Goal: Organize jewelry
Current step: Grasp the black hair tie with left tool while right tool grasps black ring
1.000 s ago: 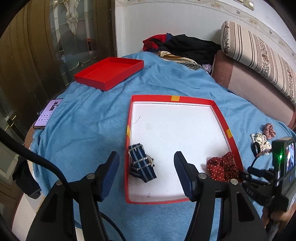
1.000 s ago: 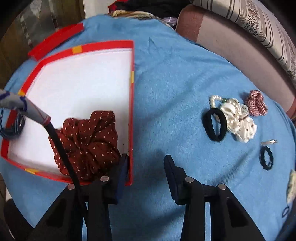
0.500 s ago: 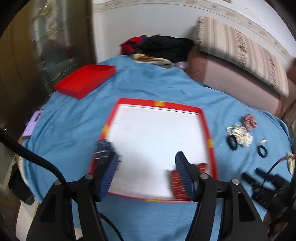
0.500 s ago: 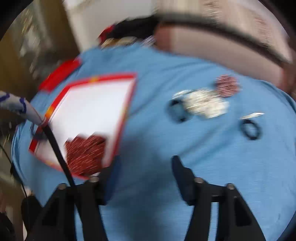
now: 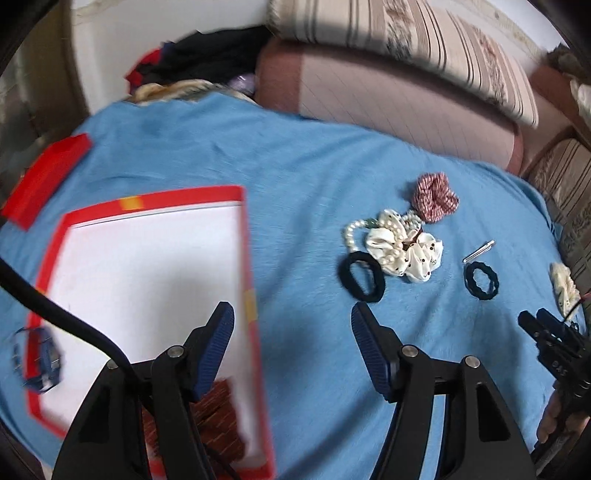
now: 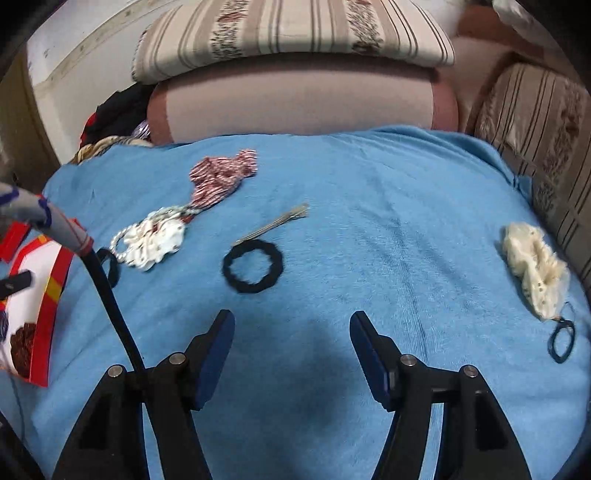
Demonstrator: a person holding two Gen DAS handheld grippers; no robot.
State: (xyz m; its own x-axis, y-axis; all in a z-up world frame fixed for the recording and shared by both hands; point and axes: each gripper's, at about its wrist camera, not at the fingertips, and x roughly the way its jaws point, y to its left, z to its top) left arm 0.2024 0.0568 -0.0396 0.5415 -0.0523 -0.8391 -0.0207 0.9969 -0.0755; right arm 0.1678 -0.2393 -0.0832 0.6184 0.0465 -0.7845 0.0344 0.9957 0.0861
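Note:
The red tray (image 5: 243, 236) with a white floor lies on the blue cloth, holding a striped-strap watch (image 5: 40, 358) and a dark red dotted scrunchie (image 5: 221, 417). My left gripper (image 5: 291, 325) is open and empty over the cloth beside the tray's right rim. Ahead of it lie a black hair tie (image 5: 362, 277), a white pearl scrunchie (image 5: 406, 254) and a checked scrunchie (image 5: 436, 197). My right gripper (image 6: 291, 325) is open and empty just short of a black ring tie (image 6: 253, 270) and a metal hair clip (image 6: 273, 223). A cream scrunchie (image 6: 535, 269) lies far right.
A red lid (image 5: 44, 177) sits at the cloth's far left. Pink sofa cushions (image 5: 388, 99) and striped pillows (image 6: 295, 33) border the far and right edges. Clothes (image 5: 207, 62) are piled at the back. A thin dark elastic (image 6: 561, 339) lies by the cream scrunchie.
Both grippers have swung right, from over the tray to the loose hair ties on the cloth. The right gripper's jaws have widened. The dotted scrunchie stays in the tray.

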